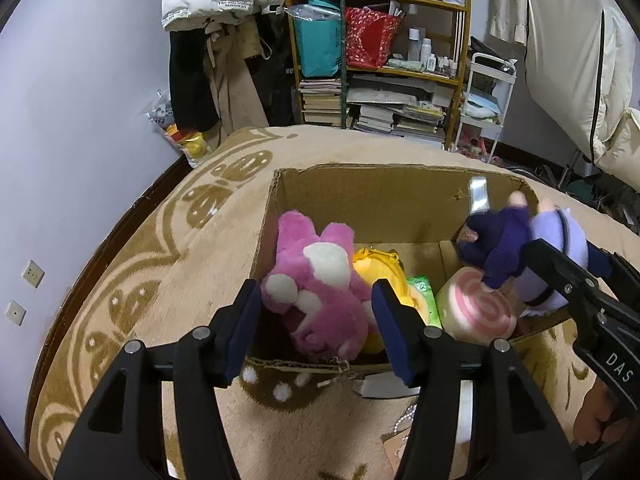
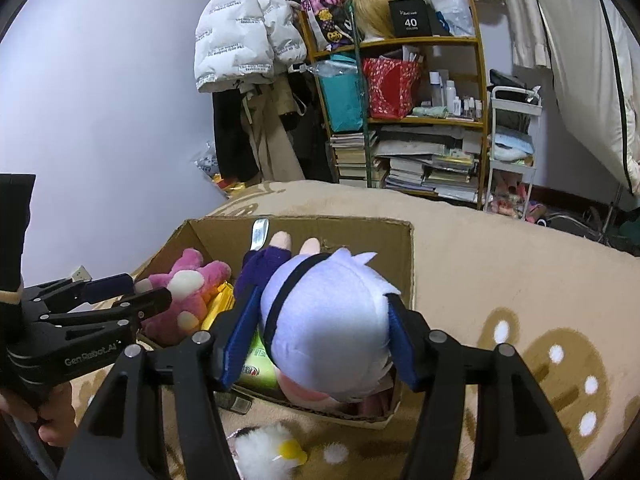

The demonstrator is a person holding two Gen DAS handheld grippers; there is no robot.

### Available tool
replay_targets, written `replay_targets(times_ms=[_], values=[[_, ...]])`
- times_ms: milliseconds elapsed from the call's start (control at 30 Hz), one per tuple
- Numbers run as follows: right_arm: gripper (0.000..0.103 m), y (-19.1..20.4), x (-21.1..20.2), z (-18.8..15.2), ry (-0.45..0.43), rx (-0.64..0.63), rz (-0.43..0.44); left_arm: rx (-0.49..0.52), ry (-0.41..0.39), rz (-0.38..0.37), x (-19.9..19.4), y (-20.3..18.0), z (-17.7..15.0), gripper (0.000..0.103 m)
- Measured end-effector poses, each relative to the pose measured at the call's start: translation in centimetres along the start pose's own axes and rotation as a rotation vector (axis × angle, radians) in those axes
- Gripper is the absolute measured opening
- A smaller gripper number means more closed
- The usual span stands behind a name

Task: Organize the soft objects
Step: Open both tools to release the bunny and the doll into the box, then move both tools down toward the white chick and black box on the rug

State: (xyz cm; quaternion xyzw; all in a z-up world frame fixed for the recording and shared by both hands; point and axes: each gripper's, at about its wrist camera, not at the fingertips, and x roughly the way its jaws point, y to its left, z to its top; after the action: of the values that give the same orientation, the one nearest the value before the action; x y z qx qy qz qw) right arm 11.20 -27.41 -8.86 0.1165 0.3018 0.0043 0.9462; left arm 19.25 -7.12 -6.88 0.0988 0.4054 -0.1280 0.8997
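Note:
An open cardboard box [image 1: 360, 196] sits on a tan bedspread. Inside lie a pink plush bear [image 1: 316, 292], a yellow plush [image 1: 380, 272], a green packet [image 1: 424, 296] and a pink swirl cushion [image 1: 476, 312]. My left gripper [image 1: 316, 328] is open over the box's near edge, its pads either side of the pink bear without gripping it. My right gripper [image 2: 324, 336] is shut on a plush doll [image 2: 324, 320] with a pale lilac head and dark purple body, holding it over the right part of the box [image 2: 404, 264]. The doll also shows in the left wrist view [image 1: 504, 248].
A white and yellow fluffy toy [image 2: 268, 452] lies on the bedspread in front of the box. The left gripper body [image 2: 80, 320] is at the left of the right wrist view. A cluttered shelf [image 1: 380, 60], hanging clothes and a white cart [image 1: 484, 100] stand beyond the bed.

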Motion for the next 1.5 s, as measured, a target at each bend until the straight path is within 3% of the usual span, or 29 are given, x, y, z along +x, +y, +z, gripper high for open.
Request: replay_targets(times_ms=[100, 233, 333, 433, 567, 733, 1167, 1500], values=[[0.069, 0.0, -0.3, 0.2, -0.005, 0.003, 0.003, 0.016, -0.004, 0.021, -0.4, 0.0, -0.1, 0.069], [0.074, 0.1, -1.4, 0.3, -0.021, 0.004, 0.006, 0.026, -0.02, 0.037, -1.5, 0.1, -0.3, 0.071], [0.091, 0.4, -2.6, 0.4, -0.036, -0.003, -0.002, 0.024, -0.024, 0.044, -2.5, 0.3, -0.6, 0.08], [0.093, 0.8, -3.5, 0.4, -0.044, -0.014, -0.007, 0.027, -0.038, 0.052, -3.7, 0.5, -0.9, 0.081], [0.103, 1.3, -5.2, 0.2, -0.053, -0.025, -0.013, 0.035, -0.036, 0.055, -5.4, 0.7, -1.8, 0.083], [0.103, 1.9, -7.0, -0.4, -0.056, -0.041, -0.019, 0.014, -0.026, 0.046, -7.2, 1.2, -2.9, 0.094], [0.103, 3.4, -9.4, -2.8, -0.028, -0.077, -0.043, 0.03, 0.016, 0.038, -9.7, 0.6, -4.8, 0.097], [0.103, 3.8, -7.6, -4.7, 0.035, -0.097, -0.064, -0.014, 0.042, -0.008, -8.2, 1.3, -4.8, 0.098]])
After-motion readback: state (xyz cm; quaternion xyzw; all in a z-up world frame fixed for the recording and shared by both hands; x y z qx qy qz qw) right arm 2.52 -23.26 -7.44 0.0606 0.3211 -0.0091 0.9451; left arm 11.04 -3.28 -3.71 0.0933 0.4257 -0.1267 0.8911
